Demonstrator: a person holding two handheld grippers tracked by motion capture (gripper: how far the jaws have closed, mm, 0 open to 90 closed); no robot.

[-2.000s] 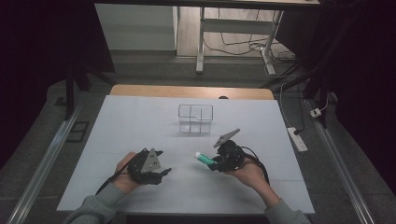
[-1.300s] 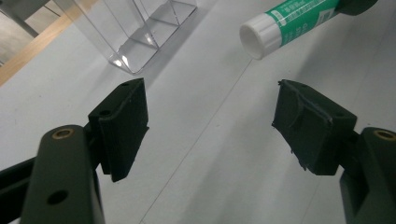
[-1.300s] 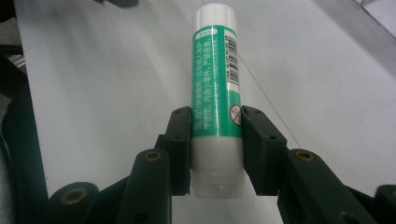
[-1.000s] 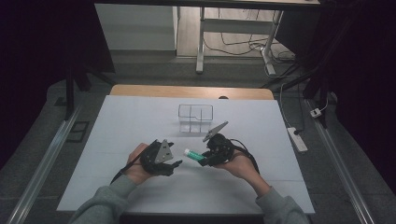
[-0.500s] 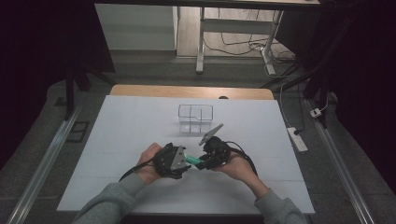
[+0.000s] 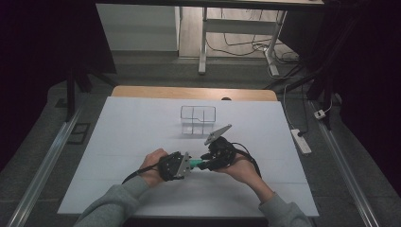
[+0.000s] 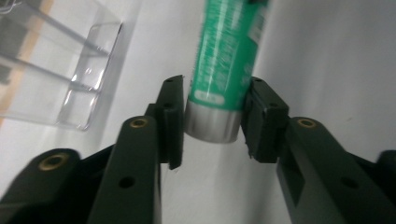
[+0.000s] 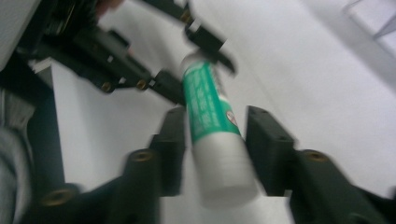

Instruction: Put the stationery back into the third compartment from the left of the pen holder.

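Left gripper view is showing my left tool (image 7: 212, 123) bracketing the green tube (image 7: 224, 70), jaws apart; right tool (image 8: 212, 149) looks loosely closing. Light, slick; gripping mid-body.

High view looks forward and down on the table (image 6: 142, 123); both gripper views sit close, sharing the green tube (image 7: 224, 65).

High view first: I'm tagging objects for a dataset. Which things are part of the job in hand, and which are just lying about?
In the job:
green tube, held between both grippers
left gripper
right gripper
clear divided container, possibly

Lying about:
power strip on the floor
cables beyond the table
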